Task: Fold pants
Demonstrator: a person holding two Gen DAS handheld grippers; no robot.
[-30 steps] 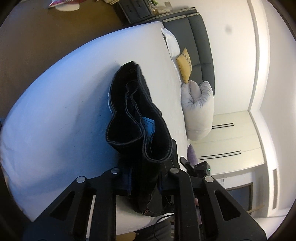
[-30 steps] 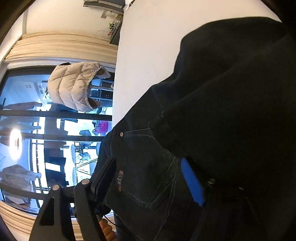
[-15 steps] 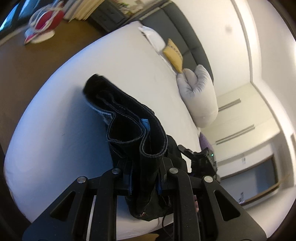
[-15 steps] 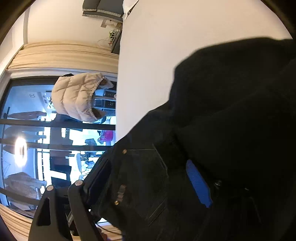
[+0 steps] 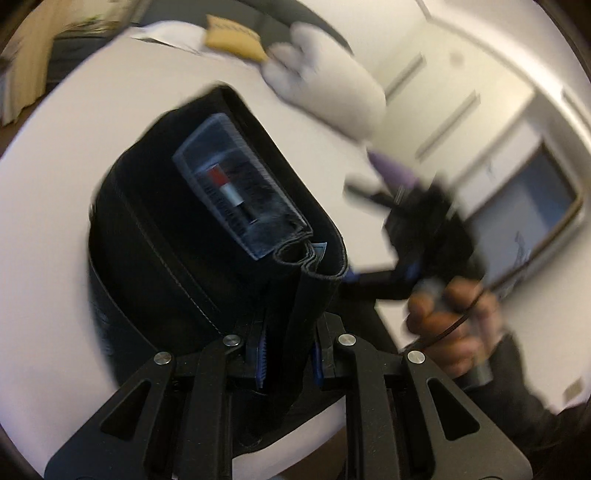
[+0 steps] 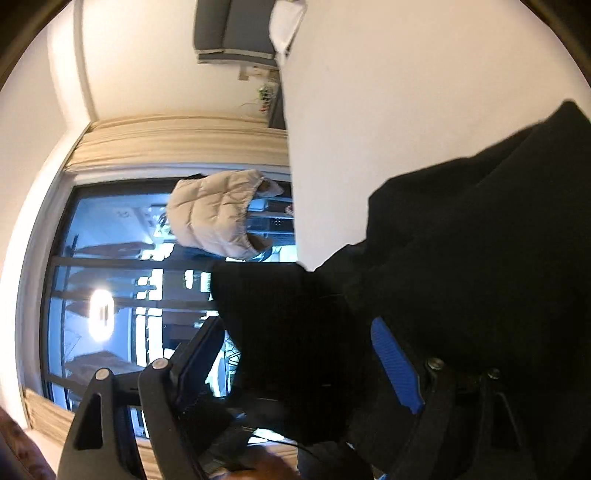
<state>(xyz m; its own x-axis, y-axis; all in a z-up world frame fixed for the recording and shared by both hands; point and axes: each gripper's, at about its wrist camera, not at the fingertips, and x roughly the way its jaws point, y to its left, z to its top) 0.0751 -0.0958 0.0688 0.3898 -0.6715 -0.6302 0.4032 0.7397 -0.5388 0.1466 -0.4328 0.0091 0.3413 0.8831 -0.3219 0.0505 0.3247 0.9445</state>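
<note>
The black pants (image 5: 192, 258) hang folded in a thick bundle over the white bed (image 5: 66, 177), with a clear label patch facing the left wrist camera. My left gripper (image 5: 286, 354) is shut on the bundle's edge, blue pads pressed on both sides. In the right wrist view the pants (image 6: 480, 258) fill the right side. My right gripper (image 6: 295, 350) stands wide open, with dark cloth lying between its fingers; its blue pad (image 6: 395, 365) rests beside the cloth. The right gripper also shows in the left wrist view (image 5: 424, 240), blurred, held by a hand.
A grey pillow (image 5: 325, 88) and a yellow cushion (image 5: 236, 37) lie at the head of the bed. A beige puffer jacket (image 6: 218, 218) hangs by a dark window (image 6: 110, 295). A grey headboard (image 6: 229, 33) stands behind the bed.
The left gripper has swung and lifted the pants bundle, turning the label side to the camera. The right gripper has drawn back from the pants and now shows apart on the right.
</note>
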